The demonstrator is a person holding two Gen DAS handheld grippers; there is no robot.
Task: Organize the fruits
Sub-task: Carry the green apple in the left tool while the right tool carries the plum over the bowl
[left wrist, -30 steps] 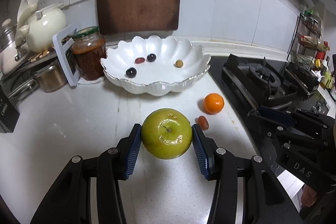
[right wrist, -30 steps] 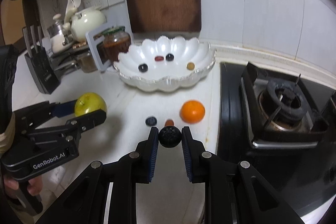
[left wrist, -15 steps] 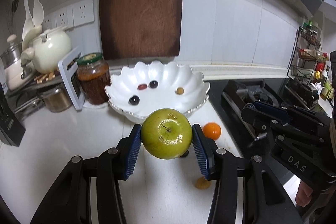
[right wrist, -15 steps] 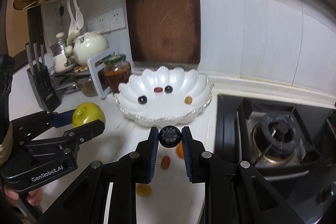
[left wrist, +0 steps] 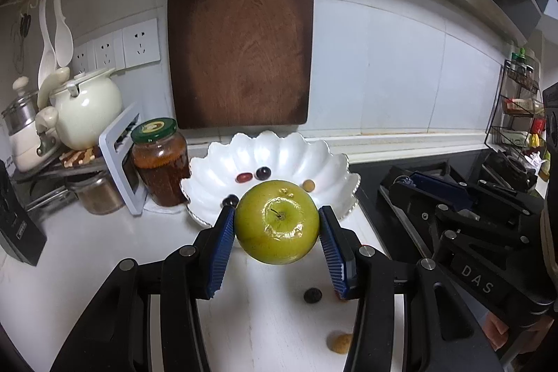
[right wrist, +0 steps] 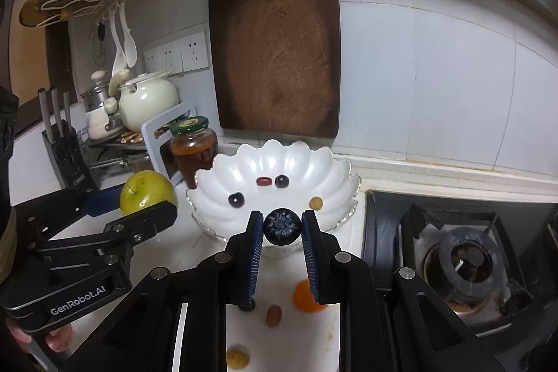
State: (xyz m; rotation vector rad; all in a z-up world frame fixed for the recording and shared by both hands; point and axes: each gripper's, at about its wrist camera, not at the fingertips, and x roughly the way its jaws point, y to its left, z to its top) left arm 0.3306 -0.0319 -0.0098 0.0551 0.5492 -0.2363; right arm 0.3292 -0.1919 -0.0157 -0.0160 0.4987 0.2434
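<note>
My left gripper (left wrist: 277,224) is shut on a green apple (left wrist: 277,221), held in the air in front of the white scalloped bowl (left wrist: 334,169). That apple (right wrist: 146,192) also shows at the left of the right wrist view. My right gripper (right wrist: 281,227) is shut on a small dark berry (right wrist: 281,226), just before the bowl (right wrist: 338,169). Several small fruits lie inside the bowl. On the white counter (right wrist: 289,337) below sit an orange (right wrist: 302,298), a reddish date (right wrist: 273,315) and a yellowish fruit (right wrist: 237,358). A dark berry (left wrist: 312,295) lies under the left gripper.
A jar with a green lid (left wrist: 160,166) stands left of the bowl, with a teapot (left wrist: 85,110) and pots behind it. A knife block (right wrist: 66,156) is at far left. A wooden board (left wrist: 240,33) leans on the wall. The gas stove (right wrist: 460,264) is to the right.
Both grippers have risen from the counter with their fruit and tilted up. The bowl now sits lower and nearer in both views; loose fruits have slid down the frames.
</note>
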